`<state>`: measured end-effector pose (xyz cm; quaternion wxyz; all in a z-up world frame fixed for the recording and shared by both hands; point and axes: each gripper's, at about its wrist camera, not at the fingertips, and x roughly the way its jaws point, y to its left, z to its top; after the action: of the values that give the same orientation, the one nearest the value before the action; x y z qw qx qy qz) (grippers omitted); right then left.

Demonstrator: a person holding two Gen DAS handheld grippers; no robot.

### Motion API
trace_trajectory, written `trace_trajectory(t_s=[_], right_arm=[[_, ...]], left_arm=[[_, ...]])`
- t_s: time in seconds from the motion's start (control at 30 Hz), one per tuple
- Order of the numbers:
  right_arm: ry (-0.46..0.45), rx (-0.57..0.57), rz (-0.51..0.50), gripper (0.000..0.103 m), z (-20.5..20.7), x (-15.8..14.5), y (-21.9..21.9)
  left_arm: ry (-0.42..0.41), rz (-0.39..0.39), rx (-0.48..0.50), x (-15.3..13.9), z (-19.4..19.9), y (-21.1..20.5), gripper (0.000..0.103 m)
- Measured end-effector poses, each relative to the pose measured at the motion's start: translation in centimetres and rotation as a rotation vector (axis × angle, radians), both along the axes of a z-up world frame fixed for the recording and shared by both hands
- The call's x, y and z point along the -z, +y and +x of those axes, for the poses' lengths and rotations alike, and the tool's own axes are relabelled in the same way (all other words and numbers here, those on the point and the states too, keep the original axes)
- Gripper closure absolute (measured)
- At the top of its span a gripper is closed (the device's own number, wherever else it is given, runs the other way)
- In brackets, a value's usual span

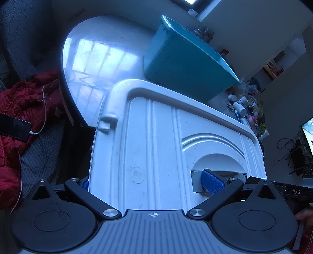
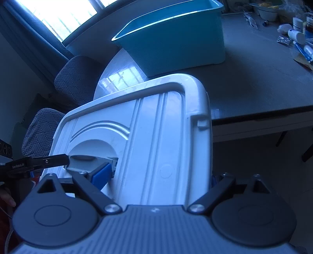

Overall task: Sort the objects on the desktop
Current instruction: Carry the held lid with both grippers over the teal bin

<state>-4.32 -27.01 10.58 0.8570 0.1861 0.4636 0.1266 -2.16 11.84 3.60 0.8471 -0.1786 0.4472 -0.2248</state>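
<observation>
- A white lid [image 1: 156,140] is gripped between both grippers, its far edge held over the rounded end of the grey table [image 2: 254,88].
- The left gripper [image 1: 148,183] and right gripper [image 2: 156,175] are each spread wide across the lid, one blue pad in its handle recess.
- A teal bin [image 2: 176,45] stands on the table behind; bottles [image 2: 297,35] are cluttered further along.
- Grey chairs [image 2: 74,78] and a window [image 2: 58,13] are seen beyond.

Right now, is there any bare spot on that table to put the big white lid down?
Yes. The grey tabletop lies bare between the teal bin and the near edge, right of the white lid. The glossy rounded end left of the bin is bare too. The far right is crowded with bottles and tubes.
</observation>
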Motion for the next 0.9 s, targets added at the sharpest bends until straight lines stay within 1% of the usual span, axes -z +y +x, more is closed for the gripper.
trace_trajectory(t_s=[0.1, 0.27, 0.5, 0.57, 0.7, 0.9], right_arm=[[-0.008, 0.001, 0.008, 0.010, -1.8, 0.1, -0.8], [-0.006, -0.012, 0.027, 0.010, -5.3, -0.4, -2.0], [-0.056, -0.028, 0.036, 0.010, -8.9, -1.7, -3.5], [-0.070, -0.025, 0.044, 0.010, -10.1, -2.1, -4.4], [-0.083, -0.021, 0.064, 0.010, -10.7, -2.7, -5.1], [-0.099, -0.024, 0.083, 0.011, -11.6, -3.3, -6.0]], left_arm=[[-0.008, 0.007, -0.009, -0.2, -2.3, -0.8, 0.000], [-0.026, 0.028, -0.037, -1.2, -7.2, -2.0, 0.000], [-0.069, 0.037, -0.071, -2.8, -13.2, -3.9, 0.000], [-0.083, 0.044, -0.073, -3.6, -14.3, -4.4, 0.000], [-0.113, 0.061, -0.073, -5.1, -15.8, -5.4, 0.000], [-0.135, 0.081, -0.079, -6.8, -16.7, -6.2, 0.000]])
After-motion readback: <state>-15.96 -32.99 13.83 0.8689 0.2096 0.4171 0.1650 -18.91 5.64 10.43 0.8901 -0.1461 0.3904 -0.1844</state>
